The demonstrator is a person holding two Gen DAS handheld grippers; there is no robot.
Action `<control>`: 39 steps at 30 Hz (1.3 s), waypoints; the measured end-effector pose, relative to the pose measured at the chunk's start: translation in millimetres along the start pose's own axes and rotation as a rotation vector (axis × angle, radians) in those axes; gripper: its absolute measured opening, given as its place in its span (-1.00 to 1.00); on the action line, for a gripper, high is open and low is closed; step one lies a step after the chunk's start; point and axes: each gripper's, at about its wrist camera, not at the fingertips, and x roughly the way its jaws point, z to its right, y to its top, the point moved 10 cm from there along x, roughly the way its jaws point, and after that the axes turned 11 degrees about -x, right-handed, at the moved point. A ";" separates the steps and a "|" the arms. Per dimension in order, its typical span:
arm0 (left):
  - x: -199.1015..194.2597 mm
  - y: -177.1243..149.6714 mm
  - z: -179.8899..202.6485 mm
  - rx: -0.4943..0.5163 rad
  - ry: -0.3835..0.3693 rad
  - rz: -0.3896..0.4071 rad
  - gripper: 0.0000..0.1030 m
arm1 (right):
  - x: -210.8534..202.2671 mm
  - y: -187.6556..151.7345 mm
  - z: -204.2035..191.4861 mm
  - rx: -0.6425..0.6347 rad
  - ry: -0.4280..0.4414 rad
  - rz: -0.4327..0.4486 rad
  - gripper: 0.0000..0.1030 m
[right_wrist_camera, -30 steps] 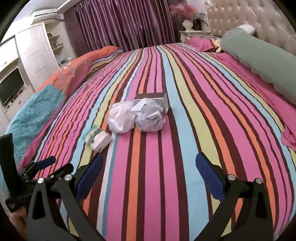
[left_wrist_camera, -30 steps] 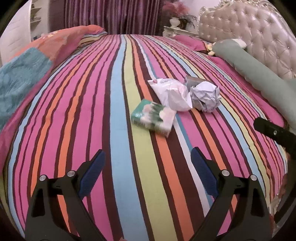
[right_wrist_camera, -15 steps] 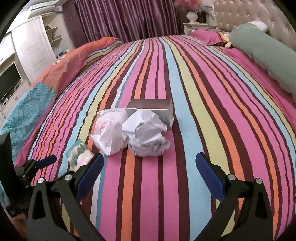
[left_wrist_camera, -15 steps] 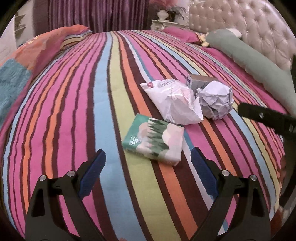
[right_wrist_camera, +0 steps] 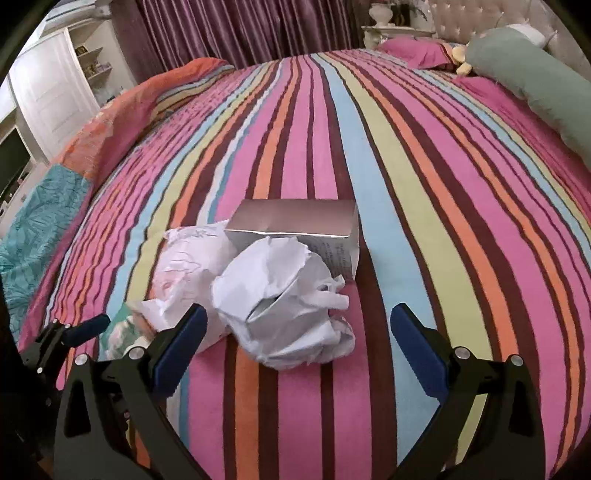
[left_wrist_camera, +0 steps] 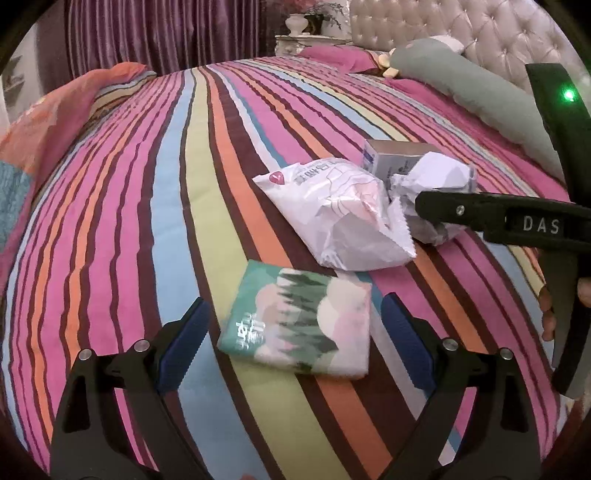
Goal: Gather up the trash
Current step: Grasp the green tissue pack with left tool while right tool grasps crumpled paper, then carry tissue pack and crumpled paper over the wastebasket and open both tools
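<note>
A small heap of trash lies on the striped bed. A green tissue pack [left_wrist_camera: 300, 322] lies nearest, between the fingers of my open left gripper [left_wrist_camera: 295, 341]. Behind it are a white plastic wrapper [left_wrist_camera: 340, 214], a crumpled white paper ball [left_wrist_camera: 436, 177] and a silver box [left_wrist_camera: 391, 157]. In the right wrist view the paper ball [right_wrist_camera: 284, 306] sits just ahead of my open right gripper [right_wrist_camera: 295, 345], with the silver box [right_wrist_camera: 295, 225] behind it and the wrapper [right_wrist_camera: 192, 262] to its left. The tissue pack [right_wrist_camera: 123, 330] shows at lower left, by the left gripper [right_wrist_camera: 74, 332].
The striped bedspread [left_wrist_camera: 177, 184] covers the whole bed. A long green bolster [left_wrist_camera: 472, 85] and pink pillows lie by the tufted headboard [left_wrist_camera: 480, 33] at the right. A folded orange and teal blanket [right_wrist_camera: 74, 155] lies at the left. The right gripper's body [left_wrist_camera: 517, 221] crosses the left wrist view.
Both grippers have moved forward and down toward the trash. The tissue pack now lies between the left fingers, and the paper ball is close before the right fingers.
</note>
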 end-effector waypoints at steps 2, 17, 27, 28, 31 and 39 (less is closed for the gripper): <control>6.7 0.3 -1.5 0.003 0.031 -0.010 0.76 | 5.9 -1.5 1.3 0.005 0.000 -0.016 0.85; 11.3 -14.1 -7.9 -0.106 0.098 -0.036 0.38 | 3.5 -11.5 -3.4 -0.017 0.009 -0.044 0.07; -45.4 -56.3 -10.4 -0.208 0.071 0.018 0.38 | -52.1 -52.2 19.0 0.125 0.022 0.033 0.06; -50.3 -61.2 -10.2 -0.215 0.072 0.021 0.38 | -57.8 -56.6 19.3 0.137 0.030 0.038 0.05; -66.1 -79.6 -8.4 -0.239 0.069 0.020 0.38 | -76.1 -69.6 15.6 0.175 0.060 0.053 0.05; -104.8 -132.8 -0.5 -0.284 0.039 0.014 0.38 | -125.1 -101.2 -2.3 0.212 0.100 0.098 0.05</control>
